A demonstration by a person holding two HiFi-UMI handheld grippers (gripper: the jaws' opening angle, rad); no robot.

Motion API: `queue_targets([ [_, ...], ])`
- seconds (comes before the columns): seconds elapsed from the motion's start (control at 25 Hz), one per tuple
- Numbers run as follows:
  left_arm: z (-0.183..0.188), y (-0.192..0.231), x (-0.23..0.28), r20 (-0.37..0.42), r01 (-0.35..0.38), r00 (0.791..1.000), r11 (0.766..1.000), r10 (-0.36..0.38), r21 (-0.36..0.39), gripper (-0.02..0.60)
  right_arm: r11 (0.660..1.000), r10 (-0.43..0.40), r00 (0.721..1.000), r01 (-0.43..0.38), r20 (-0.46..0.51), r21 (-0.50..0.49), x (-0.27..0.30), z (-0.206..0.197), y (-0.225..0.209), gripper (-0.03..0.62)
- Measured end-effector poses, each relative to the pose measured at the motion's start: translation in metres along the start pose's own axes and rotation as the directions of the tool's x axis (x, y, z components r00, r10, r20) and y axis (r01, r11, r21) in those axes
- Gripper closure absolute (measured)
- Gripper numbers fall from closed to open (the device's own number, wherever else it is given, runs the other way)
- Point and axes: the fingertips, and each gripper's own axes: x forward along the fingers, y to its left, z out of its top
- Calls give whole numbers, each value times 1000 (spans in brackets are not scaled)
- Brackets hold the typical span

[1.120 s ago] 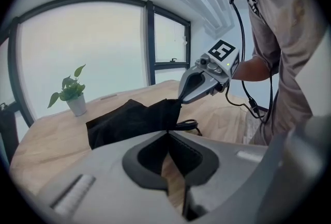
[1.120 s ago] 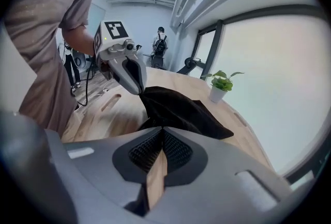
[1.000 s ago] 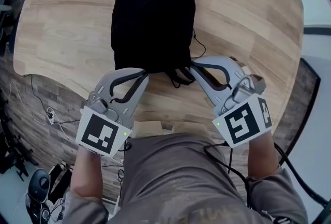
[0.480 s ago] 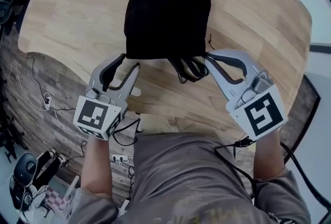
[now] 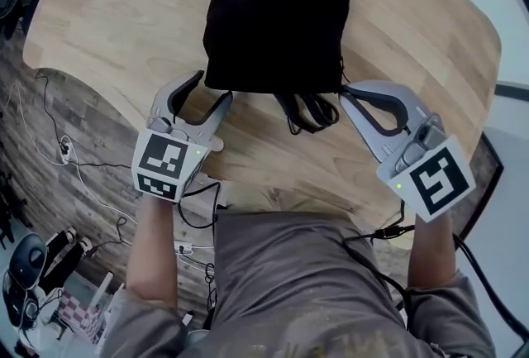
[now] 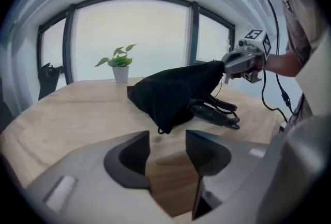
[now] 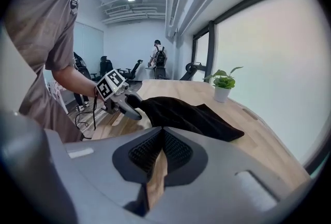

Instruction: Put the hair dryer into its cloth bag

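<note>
Noted on wooden table (image 5: 107, 26): black cloth bag (image 5: 281, 9), bulging, black cord (image 5: 307, 110) trailing from near edge. Left gripper (image 5: 212, 87) jaws apart, empty, just beside bag's near-left corner. Right gripper (image 5: 344, 91) jaws closed, pinching bag's raised near-right corner.

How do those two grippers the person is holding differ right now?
The left gripper has its jaws apart with only bare table between them. The right gripper has its jaws shut, apparently pinching a corner of the cloth bag. The left gripper sits just short of the bag, while the right one touches it. Both are grey and point toward the bag.
</note>
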Motion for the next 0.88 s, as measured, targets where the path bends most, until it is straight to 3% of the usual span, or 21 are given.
queue_targets([
  [0.04,3,-2,3,-1,7,1000,1000,-7,15,395,1000,14,1000,-14,-5,-8,1,-1,2,562],
  [0.08,8,-4,5,-2,16,1000,1000,-16,14,501,1000,22,1000,-22,-13,-15,2,-2,3,562],
  [0.12,12,-4,6,-9,25,1000,1000,-25,2,560,1000,24,999,-24,-22,-19,2,-3,2,562],
  [0.36,43,-14,-11,-17,95,995,994,-96,-52,568,1000,10,996,-9,-89,11,5,-18,-7,560],
  [0.68,50,-39,-37,-54,145,987,987,-149,-74,566,1000,-15,987,13,-159,-14,6,-32,-7,560],
  [0.72,46,-40,-38,-60,143,987,987,-147,-79,566,999,-27,986,24,-166,-24,5,-34,-7,542],
  [0.76,42,-40,-39,-64,138,988,987,-144,-87,566,998,-47,982,38,-181,-52,3,-35,-5,476],
  [0.8,39,-40,-40,-65,133,988,987,-140,-94,567,994,-66,979,47,-194,-97,1,-36,0,448],
  [0.88,37,-40,-40,-60,126,989,987,-133,-100,566,989,-53,981,27,-184,-142,-1,-34,27,499],
])
